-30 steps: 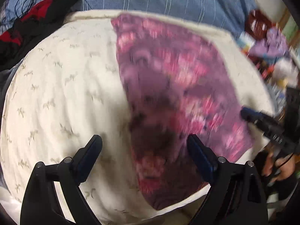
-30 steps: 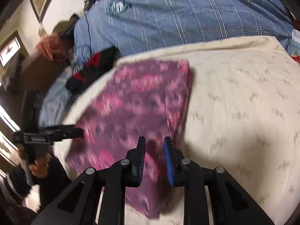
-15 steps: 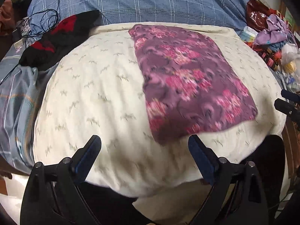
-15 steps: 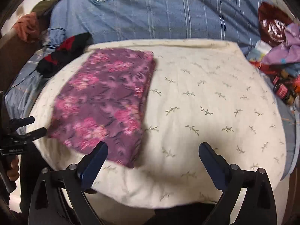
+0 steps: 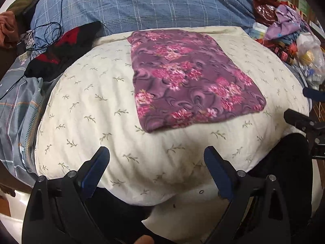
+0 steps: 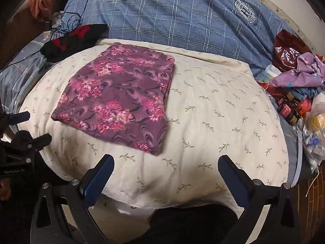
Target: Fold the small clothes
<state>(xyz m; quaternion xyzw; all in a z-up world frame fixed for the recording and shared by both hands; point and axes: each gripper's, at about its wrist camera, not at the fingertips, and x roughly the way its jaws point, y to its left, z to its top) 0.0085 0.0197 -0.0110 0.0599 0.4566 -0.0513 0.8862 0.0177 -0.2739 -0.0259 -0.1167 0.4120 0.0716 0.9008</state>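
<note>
A purple garment with pink flowers lies folded flat as a rectangle on a cream leaf-print cushion. It also shows in the right wrist view on the left half of the cushion. My left gripper is open and empty, held back over the cushion's near edge. My right gripper is open and empty, also back from the garment. The right gripper shows at the right edge of the left wrist view; the left gripper shows at the left edge of the right wrist view.
A black and red garment lies at the cushion's far left. A blue checked duvet lies behind. A pile of clothes, bags and bottles sits at the right. Cables lie at the far left.
My right gripper has opened and let go of the garment. Both grippers have pulled back and away from the cushion. The garment now lies flat.
</note>
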